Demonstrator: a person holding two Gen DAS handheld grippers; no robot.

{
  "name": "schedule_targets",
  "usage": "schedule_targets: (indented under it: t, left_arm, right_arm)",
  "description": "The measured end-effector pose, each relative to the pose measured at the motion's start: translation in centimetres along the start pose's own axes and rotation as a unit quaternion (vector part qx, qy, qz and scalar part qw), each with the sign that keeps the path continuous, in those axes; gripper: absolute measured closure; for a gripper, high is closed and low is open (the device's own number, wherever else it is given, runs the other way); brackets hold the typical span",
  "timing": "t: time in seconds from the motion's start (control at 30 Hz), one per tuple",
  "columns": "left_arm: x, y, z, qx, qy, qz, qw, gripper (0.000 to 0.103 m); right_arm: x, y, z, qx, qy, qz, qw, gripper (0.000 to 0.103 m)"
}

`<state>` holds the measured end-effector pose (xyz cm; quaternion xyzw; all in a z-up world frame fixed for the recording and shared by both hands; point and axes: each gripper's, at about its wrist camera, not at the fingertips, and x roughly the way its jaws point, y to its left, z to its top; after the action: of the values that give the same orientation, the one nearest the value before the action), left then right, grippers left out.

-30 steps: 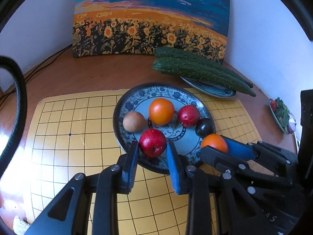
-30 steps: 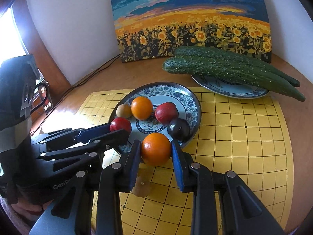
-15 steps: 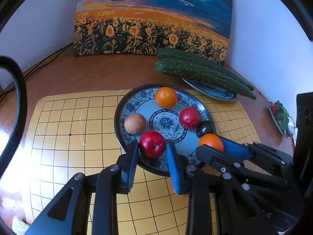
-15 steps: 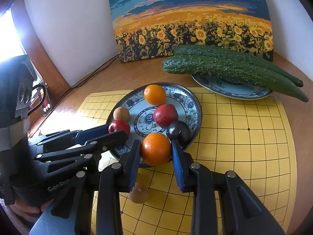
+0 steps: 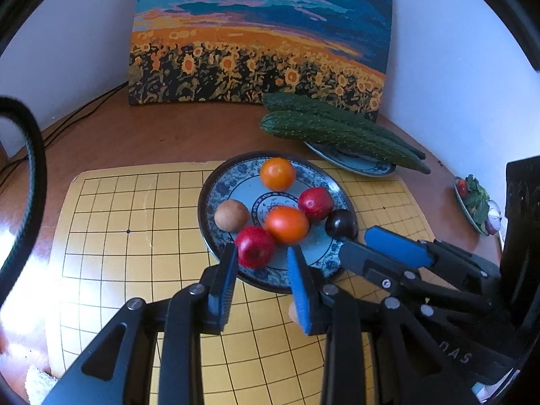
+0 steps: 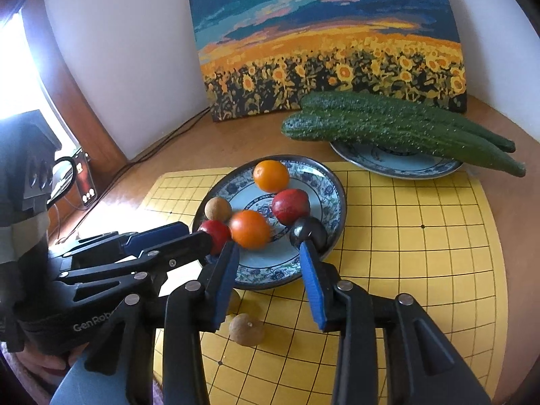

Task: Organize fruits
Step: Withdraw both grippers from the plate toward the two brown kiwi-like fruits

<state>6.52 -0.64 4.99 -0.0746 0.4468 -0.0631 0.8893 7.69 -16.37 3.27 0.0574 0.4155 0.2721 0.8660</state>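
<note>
A blue patterned plate (image 5: 314,260) (image 6: 334,182) holds two oranges, two red fruits, a brown round fruit (image 5: 232,215) and a dark plum (image 5: 341,223). My left gripper (image 5: 261,263) is open at the plate's near rim; the near red fruit (image 5: 254,246) lies between its tips, against the left pad only. My right gripper (image 6: 268,256) is open and empty at the near rim. An orange (image 6: 250,228) (image 5: 287,224) lies just beyond it, blurred. The far orange (image 5: 277,173) sits by the far rim. A small brown fruit (image 6: 246,329) lies on the mat under my right gripper.
The plate stands on a yellow grid mat (image 5: 135,236) on a wooden table. A second plate (image 6: 395,165) with two cucumbers (image 6: 388,128) is behind right. A sunflower painting (image 5: 260,44) leans on the wall. A small dish of vegetables (image 5: 474,199) sits far right.
My right gripper opened and let go of the orange, which rolled onto the plate beside the near red fruit. My left gripper opened a little around the red fruit.
</note>
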Motion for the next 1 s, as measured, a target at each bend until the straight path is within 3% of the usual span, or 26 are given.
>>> schedule_targets:
  t: [0.53, 1.0]
  left_arm:
    - [-1.6, -0.7, -1.9, -0.005, 0.01, -0.015, 0.9998, 0.072]
    - [-0.3, -2.0, -3.3, -0.007, 0.038, -0.014, 0.9992, 0.072]
  right_arm:
    - [-2.4, 0.2, -2.1, 0.011, 0.002, -0.022, 1.0, 0.064]
    - [-4.1, -0.8, -4.3, 0.027, -0.001, -0.039, 0.999, 0.064]
